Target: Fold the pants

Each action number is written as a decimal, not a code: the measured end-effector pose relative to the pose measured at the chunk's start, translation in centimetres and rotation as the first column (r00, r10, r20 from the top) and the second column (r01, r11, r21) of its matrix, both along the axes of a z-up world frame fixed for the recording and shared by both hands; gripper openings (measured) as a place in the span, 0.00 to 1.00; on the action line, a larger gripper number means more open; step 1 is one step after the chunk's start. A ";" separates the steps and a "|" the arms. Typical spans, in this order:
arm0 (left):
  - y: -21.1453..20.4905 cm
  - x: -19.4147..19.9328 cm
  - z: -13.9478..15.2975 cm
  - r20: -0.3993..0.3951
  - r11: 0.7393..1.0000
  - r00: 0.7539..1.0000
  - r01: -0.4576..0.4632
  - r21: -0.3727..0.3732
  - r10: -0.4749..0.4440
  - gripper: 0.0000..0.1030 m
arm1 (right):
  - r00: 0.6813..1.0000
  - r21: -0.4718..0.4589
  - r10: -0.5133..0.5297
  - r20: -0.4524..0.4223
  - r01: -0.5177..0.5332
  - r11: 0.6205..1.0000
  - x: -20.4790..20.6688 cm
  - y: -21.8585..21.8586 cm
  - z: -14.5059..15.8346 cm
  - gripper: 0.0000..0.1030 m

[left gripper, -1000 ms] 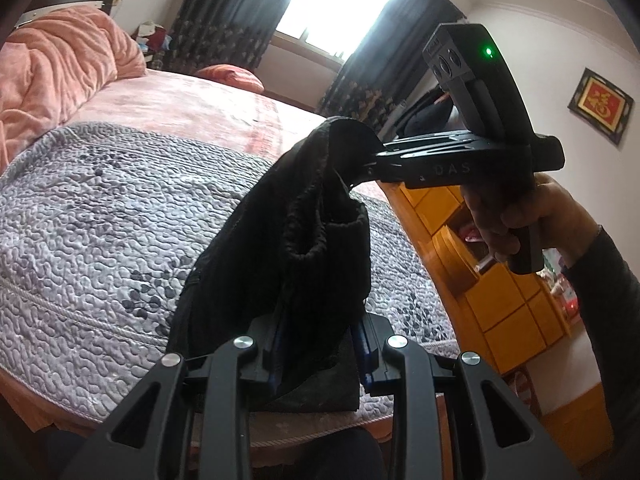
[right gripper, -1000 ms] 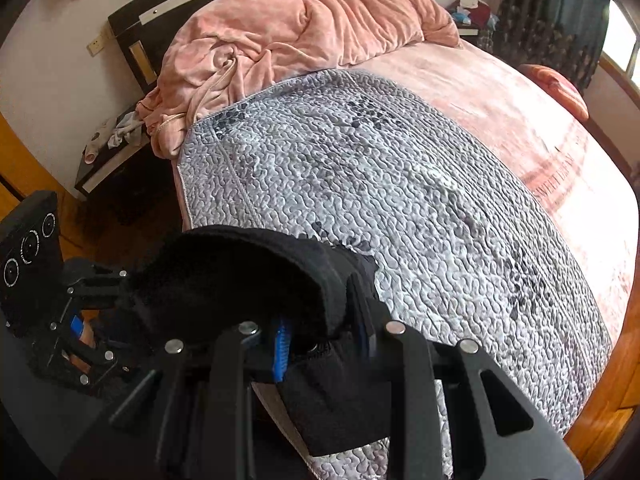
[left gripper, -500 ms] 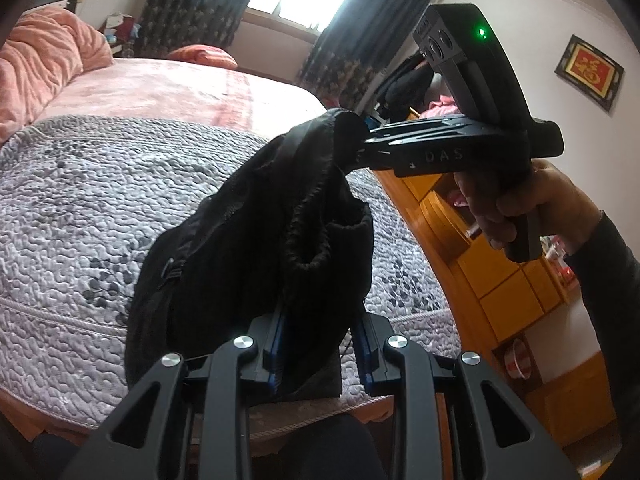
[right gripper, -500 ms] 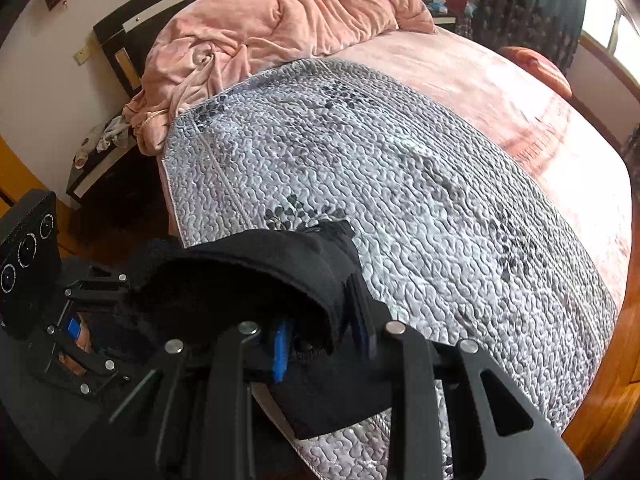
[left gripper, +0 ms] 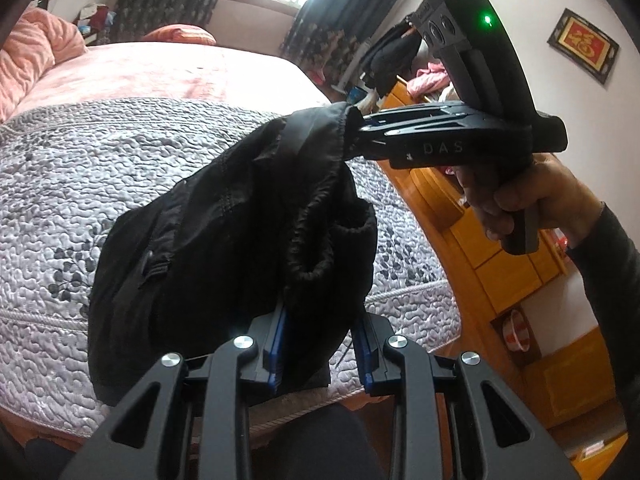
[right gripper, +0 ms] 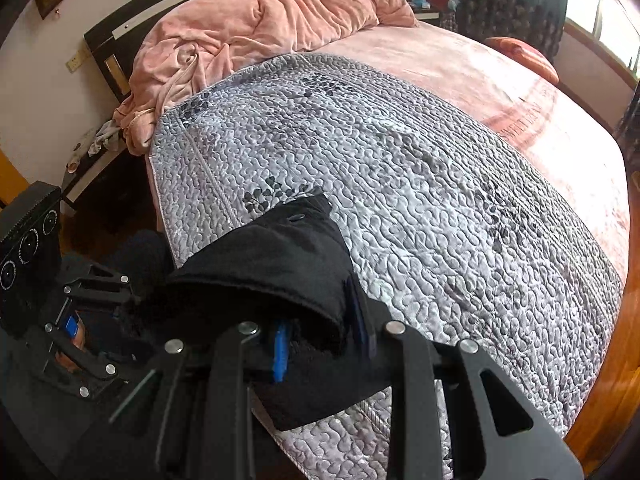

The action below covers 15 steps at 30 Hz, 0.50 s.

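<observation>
Black pants (left gripper: 224,240) hang bunched between both grippers over the near edge of the grey quilted cover (left gripper: 80,168). My left gripper (left gripper: 320,344) is shut on the waistband end, close to the camera. My right gripper (left gripper: 356,136) is shut on another edge of the pants, higher and to the right, held by a hand. In the right wrist view the pants (right gripper: 280,264) drape from my right gripper (right gripper: 324,344) onto the quilt (right gripper: 400,184), and the left gripper (right gripper: 92,320) shows at lower left.
A pink blanket (right gripper: 248,28) is heaped at the headboard, with a pink sheet (right gripper: 500,80) beyond the quilt. Wooden cabinets (left gripper: 500,264) stand right of the bed. A nightstand (right gripper: 92,152) stands beside the headboard.
Both grippers have carried the pants forward over the quilt's near edge. The cloth's lower part now rests further onto the quilt. Both grips are unchanged.
</observation>
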<state>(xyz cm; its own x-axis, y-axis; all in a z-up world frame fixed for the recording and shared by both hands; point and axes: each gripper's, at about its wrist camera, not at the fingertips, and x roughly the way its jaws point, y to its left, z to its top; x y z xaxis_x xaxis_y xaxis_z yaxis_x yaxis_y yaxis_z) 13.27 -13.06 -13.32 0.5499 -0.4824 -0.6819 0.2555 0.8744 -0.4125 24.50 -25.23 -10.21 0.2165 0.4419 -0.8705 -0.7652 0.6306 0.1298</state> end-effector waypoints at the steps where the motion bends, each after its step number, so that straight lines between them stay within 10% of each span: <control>1: -0.4 0.2 -0.2 -0.002 1.000 1.000 0.006 0.007 -0.006 0.27 | 1.000 0.004 -0.004 -0.002 0.004 1.000 0.1 -0.3 -0.3 0.24; 15: -5.4 2.3 -5.0 -0.088 0.991 0.991 0.107 0.084 -0.100 0.27 | 0.999 0.021 -0.041 -0.028 0.042 0.999 0.2 -5.4 -6.0 0.24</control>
<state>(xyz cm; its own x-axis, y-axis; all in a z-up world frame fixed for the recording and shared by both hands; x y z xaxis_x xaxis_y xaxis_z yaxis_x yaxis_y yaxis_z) 15.54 -18.49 -18.32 0.4395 -0.4700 -0.7655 0.3148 0.8787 -0.3588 24.70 -30.64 -16.18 0.2111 0.4519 -0.8667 -0.7342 0.6587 0.1645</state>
